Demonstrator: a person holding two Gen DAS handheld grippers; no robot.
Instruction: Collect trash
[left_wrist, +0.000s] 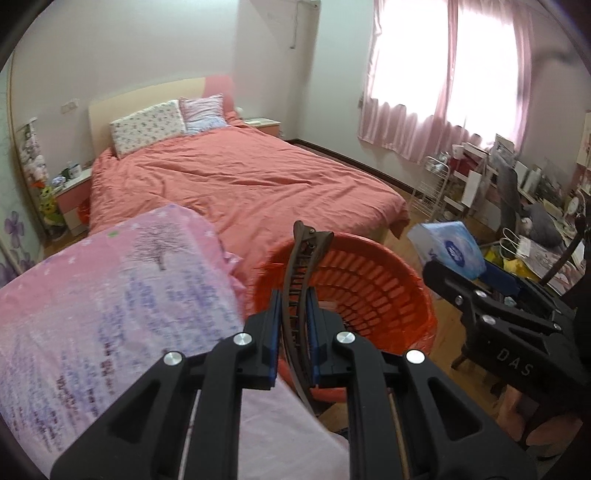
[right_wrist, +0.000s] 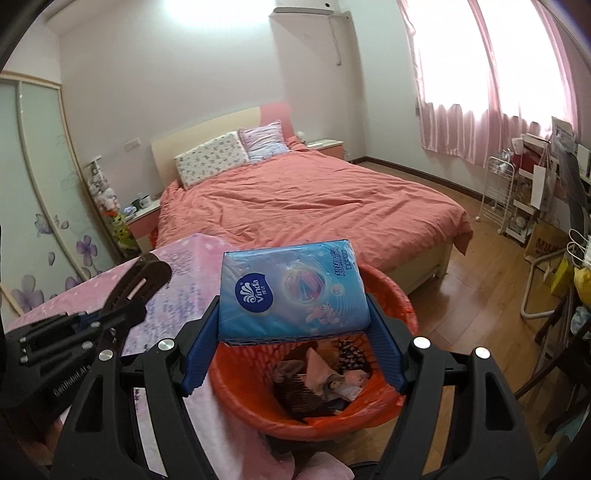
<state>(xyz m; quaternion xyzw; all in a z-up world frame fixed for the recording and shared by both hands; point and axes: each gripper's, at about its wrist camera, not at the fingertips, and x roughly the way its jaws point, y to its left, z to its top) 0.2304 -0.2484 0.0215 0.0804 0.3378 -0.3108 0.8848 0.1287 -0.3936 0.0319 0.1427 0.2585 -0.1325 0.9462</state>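
My left gripper is shut on a brown hair clip and holds it upright over the near rim of the orange trash basket. My right gripper is shut on a blue Vinda tissue pack and holds it above the same basket, which has crumpled scraps inside. The right gripper with the pack also shows at the right of the left wrist view. The left gripper's body shows at the left of the right wrist view.
A folded pink quilt lies just left of the basket. A bed with a salmon cover fills the middle. A cluttered desk, white rack and bags line the right wall. Wooden floor lies between.
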